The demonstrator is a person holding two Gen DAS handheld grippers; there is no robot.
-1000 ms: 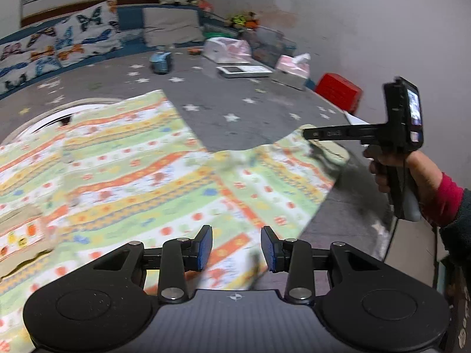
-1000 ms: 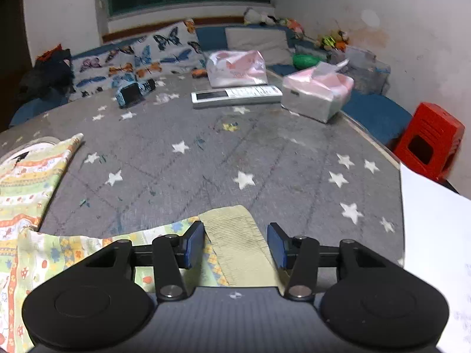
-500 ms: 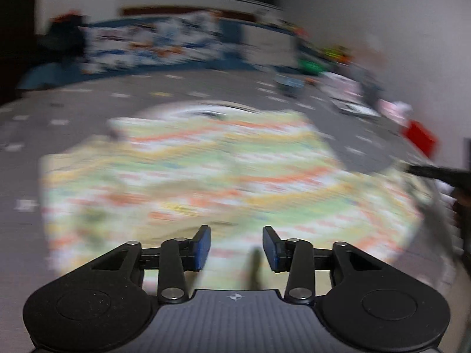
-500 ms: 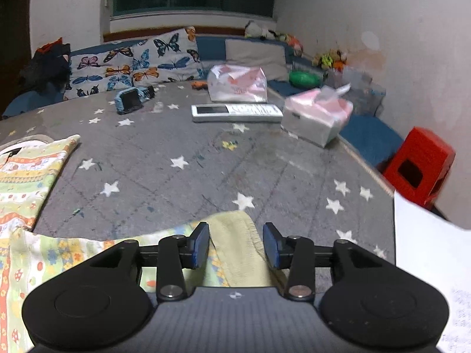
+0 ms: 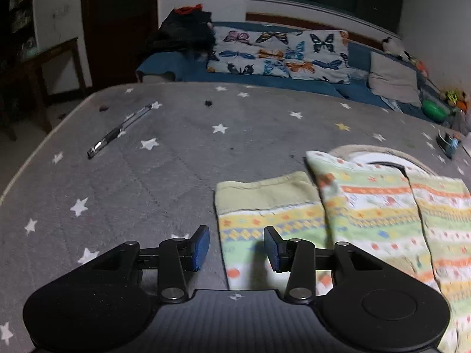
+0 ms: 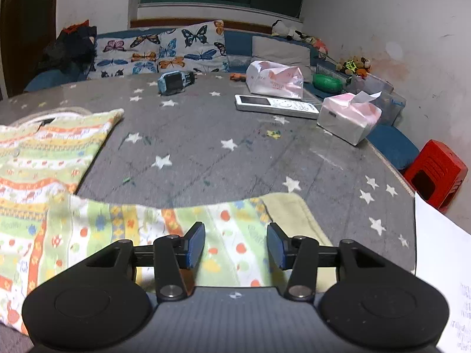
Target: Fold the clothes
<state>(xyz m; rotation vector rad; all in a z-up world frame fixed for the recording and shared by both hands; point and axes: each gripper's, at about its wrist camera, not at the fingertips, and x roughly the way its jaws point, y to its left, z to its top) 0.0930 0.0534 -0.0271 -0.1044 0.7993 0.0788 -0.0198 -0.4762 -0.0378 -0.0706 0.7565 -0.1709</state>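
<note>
While spread, both claws straddle shirt (image 6: 232,235).

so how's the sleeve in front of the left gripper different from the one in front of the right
The left sleeve reaches away from the left gripper, its plain cuff at the far end. The right sleeve lies crosswise before the right gripper, cuff pointing right. The left gripper sits at its sleeve's left edge, while the right gripper's fingers straddle its sleeve. Both sleeves have pale yellow-green cuffs, and both grippers are open.

one garment (image 5: 368,206), one pen (image 5: 119,131), two tissue packs (image 6: 348,116)
</note>
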